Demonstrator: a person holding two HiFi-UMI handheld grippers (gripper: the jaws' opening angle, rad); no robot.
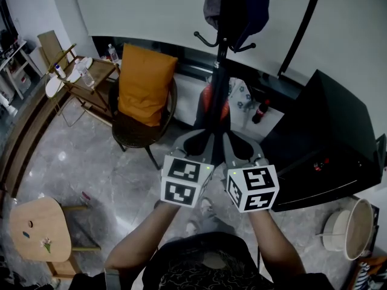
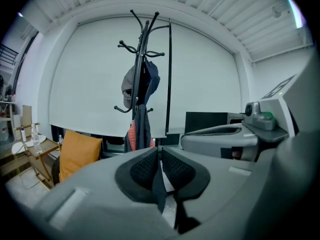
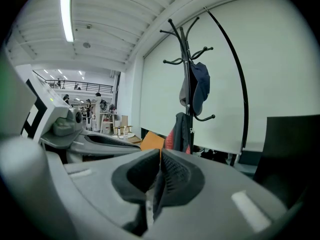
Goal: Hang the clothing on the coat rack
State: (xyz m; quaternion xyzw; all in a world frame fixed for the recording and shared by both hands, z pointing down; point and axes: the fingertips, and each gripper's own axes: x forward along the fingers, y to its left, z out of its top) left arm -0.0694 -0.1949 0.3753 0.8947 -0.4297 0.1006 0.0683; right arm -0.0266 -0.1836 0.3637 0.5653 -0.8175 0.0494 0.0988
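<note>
Both of your grippers are empty. The left gripper [image 1: 196,142] and the right gripper [image 1: 237,145] sit side by side, each with its jaws closed pad to pad. The dark jacket [image 2: 142,129] is not at either gripper. It hangs well ahead of the jaws and above them, with its long axis running down the pole of the coat rack [image 1: 221,71], below a cap [image 1: 236,2]. The pole stands in line with the gap between your grippers, so neither looks nearer. The hanging appears to be done.
</note>
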